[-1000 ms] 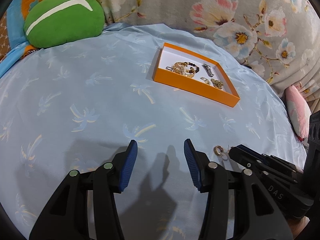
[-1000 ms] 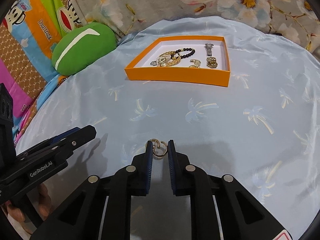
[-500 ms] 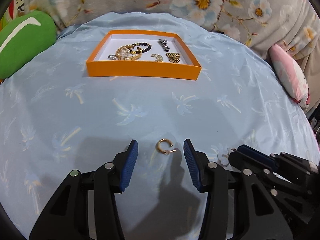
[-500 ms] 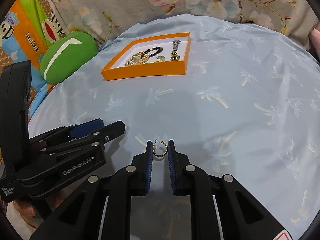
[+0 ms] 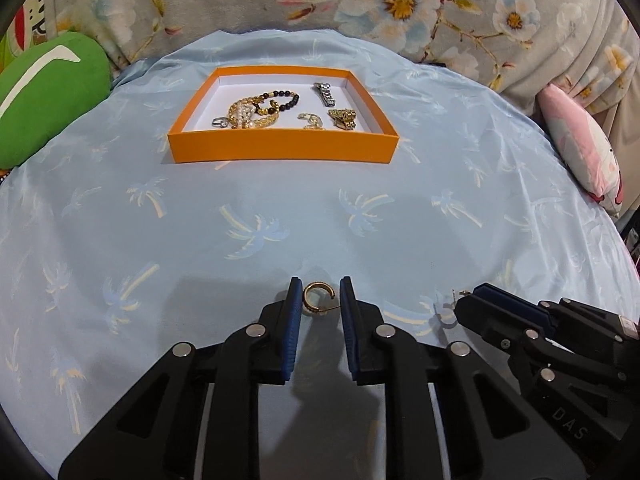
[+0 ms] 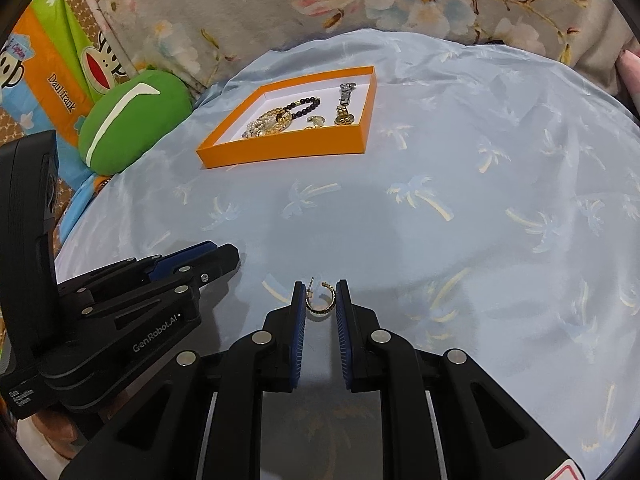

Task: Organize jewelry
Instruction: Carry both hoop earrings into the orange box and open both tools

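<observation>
An orange tray point(image 5: 280, 148) point(image 6: 288, 152) lies at the far side of the blue cloth and holds several pieces of jewelry. My left gripper point(image 5: 320, 300) has closed around a gold hoop earring point(image 5: 316, 298) low over the cloth, the pads touching it. My right gripper point(image 6: 320, 300) is shut on a second gold hoop earring point(image 6: 322, 300), held just above the cloth. The right gripper also shows in the left wrist view point(image 5: 472, 300), and the left gripper in the right wrist view point(image 6: 228, 256).
A green cushion point(image 5: 44, 96) point(image 6: 132, 116) sits at the left edge of the cloth. A pink cushion point(image 5: 580, 152) lies at the right. A floral fabric point(image 5: 360, 8) rises behind the tray.
My left gripper swung toward the middle, came over a gold earring and closed on it. My right gripper kept its earring and shifted a little.
</observation>
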Tool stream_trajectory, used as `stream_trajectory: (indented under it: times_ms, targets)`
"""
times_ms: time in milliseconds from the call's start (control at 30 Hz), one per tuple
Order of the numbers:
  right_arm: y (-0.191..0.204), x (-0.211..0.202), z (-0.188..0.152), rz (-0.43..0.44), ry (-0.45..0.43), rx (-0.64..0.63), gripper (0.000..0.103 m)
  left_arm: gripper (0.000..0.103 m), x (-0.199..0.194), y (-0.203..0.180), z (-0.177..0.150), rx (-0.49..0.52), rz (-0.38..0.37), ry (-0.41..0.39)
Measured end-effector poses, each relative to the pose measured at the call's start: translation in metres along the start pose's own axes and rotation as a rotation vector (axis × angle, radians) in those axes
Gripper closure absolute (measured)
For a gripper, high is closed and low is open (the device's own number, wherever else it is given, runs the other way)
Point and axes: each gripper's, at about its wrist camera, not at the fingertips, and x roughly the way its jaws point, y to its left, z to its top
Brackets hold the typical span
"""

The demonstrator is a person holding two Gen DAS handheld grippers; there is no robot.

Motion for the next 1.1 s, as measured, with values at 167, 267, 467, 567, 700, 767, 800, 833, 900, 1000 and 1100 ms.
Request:
stream_trajectory:
  times_ms: [167,267,467,567,700,767,800,833,900,1000,1100]
  targets:
    - [0.005,0.002,0.008,0.008,-0.011,-0.010,0.089,0.085,-0.010,0.004,0.006,-0.022,-0.005,-0.027]
    - [0.009,0.004,0.017,0.013,-0.021,-0.023,0.089,0.085,-0.013,0.008,0.013,-0.036,-0.008,-0.037]
    - [0.015,0.015,0.054,0.036,-0.057,-0.042,0.089,0.085,-0.015,0.019,0.037,-0.048,0.004,-0.074]
    - [0.018,0.024,0.078,0.027,-0.083,-0.063,0.089,0.085,-0.010,0.028,0.058,-0.057,0.020,-0.100]
    - [0.018,0.039,0.112,0.021,-0.112,-0.070,0.089,0.085,0.000,0.039,0.088,-0.065,0.049,-0.138]
    - [0.017,0.049,0.127,0.018,-0.121,-0.065,0.089,0.085,0.007,0.045,0.102,-0.074,0.054,-0.149]
    - [0.016,0.055,0.135,0.019,-0.123,-0.061,0.089,0.085,0.011,0.048,0.110,-0.078,0.057,-0.157]
    - [0.015,0.060,0.141,0.019,-0.125,-0.058,0.089,0.085,0.016,0.051,0.119,-0.080,0.063,-0.163]
    - [0.014,0.072,0.155,0.015,-0.129,-0.058,0.089,0.085,0.025,0.055,0.133,-0.083,0.072,-0.172]
    - [0.014,0.091,0.175,0.005,-0.132,-0.061,0.089,0.085,0.042,0.063,0.154,-0.094,0.070,-0.180]
    - [0.012,0.108,0.191,-0.005,-0.135,-0.060,0.089,0.085,0.060,0.069,0.172,-0.100,0.072,-0.182]
